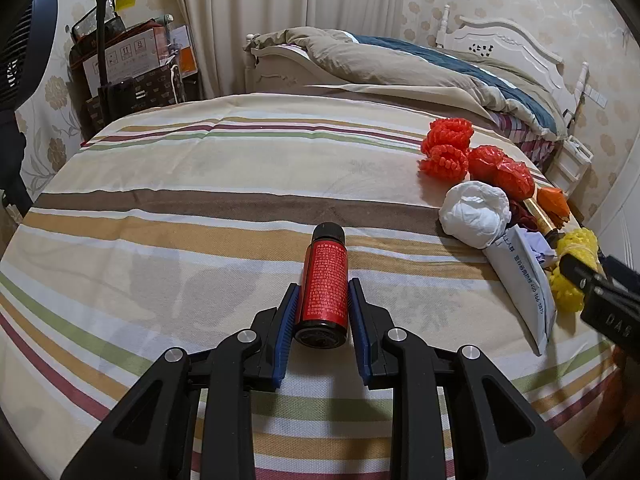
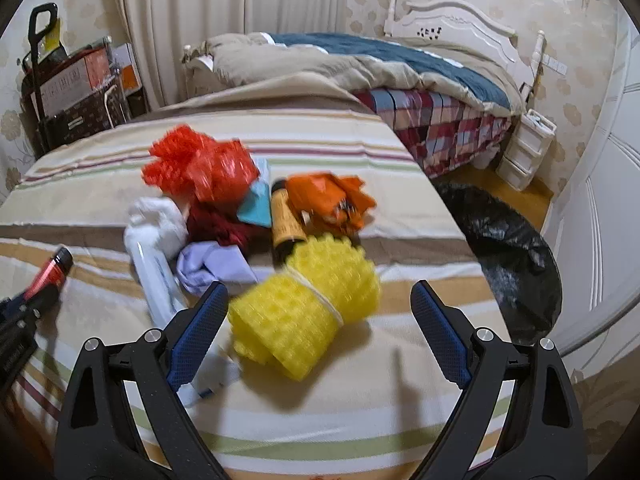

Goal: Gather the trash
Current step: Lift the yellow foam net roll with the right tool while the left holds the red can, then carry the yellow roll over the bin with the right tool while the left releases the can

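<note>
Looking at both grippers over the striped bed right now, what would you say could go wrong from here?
The left gripper pinches only the base end of the red bottle, so the bottle might swivel or slip out. The yellow foam roll lies off-centre in the open right gripper, touching neither pad; closing now may nudge it rather than grip it.

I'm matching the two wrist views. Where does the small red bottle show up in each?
Left wrist: red bottle at lower centre, clamped between the left gripper pads.
Right wrist: far left edge, same grip.
Shared landmark: yellow foam net.
</note>
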Tool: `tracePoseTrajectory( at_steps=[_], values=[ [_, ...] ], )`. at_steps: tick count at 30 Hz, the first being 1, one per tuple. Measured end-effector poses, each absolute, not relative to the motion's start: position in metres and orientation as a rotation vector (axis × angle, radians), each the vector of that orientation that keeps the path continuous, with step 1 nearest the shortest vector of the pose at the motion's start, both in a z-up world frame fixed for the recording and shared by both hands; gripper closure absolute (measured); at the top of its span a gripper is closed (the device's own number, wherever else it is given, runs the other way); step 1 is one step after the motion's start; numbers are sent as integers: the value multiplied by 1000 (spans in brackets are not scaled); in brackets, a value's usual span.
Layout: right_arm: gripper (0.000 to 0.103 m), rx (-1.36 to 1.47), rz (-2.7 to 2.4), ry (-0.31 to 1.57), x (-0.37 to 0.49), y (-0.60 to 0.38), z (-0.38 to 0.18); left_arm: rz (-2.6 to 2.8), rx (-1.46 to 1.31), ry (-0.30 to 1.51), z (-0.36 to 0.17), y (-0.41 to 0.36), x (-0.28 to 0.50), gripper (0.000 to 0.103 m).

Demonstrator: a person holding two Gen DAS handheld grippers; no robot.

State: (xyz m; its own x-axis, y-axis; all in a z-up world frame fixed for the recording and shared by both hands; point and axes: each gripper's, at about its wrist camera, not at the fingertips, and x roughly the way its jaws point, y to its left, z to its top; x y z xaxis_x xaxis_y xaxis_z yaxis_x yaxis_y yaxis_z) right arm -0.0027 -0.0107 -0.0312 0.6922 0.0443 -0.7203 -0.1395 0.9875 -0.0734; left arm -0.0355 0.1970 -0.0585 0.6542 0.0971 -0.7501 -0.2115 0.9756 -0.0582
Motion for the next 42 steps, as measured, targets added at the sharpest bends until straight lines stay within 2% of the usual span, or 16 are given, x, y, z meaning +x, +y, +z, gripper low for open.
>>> tracePoseTrajectory(
  at_steps=[3, 5, 6, 8, 9, 17, 28, 42],
  values=[
    [14, -114, 90, 809, -5, -19, -34, 177, -144, 839, -59, 197, -36, 76],
    [28, -102, 92, 811, -6, -26, -34, 176, -145, 839, -59, 197, -36, 76],
    [32, -93, 100, 818, -6, -28, -36, 177, -145, 840, -59, 197, -35, 76],
    [52, -63, 127, 835, -6, -32, -39, 177, -146, 840, -58, 197, -35, 76],
    [54, -49, 146, 843, -6, -34, -42, 177, -145, 840, -59, 197, -35, 76],
    [60, -52, 177, 823, -16, -42, -42, 185, -142, 837, -56, 194, -36, 76],
    [61, -31, 123, 752, -23, -82, -21, 155, -162, 812, -43, 180, -35, 76],
    [61, 47, -18, 732, 3, -170, -18, -86, -67, 741, -5, 68, -1, 77]
  ],
)
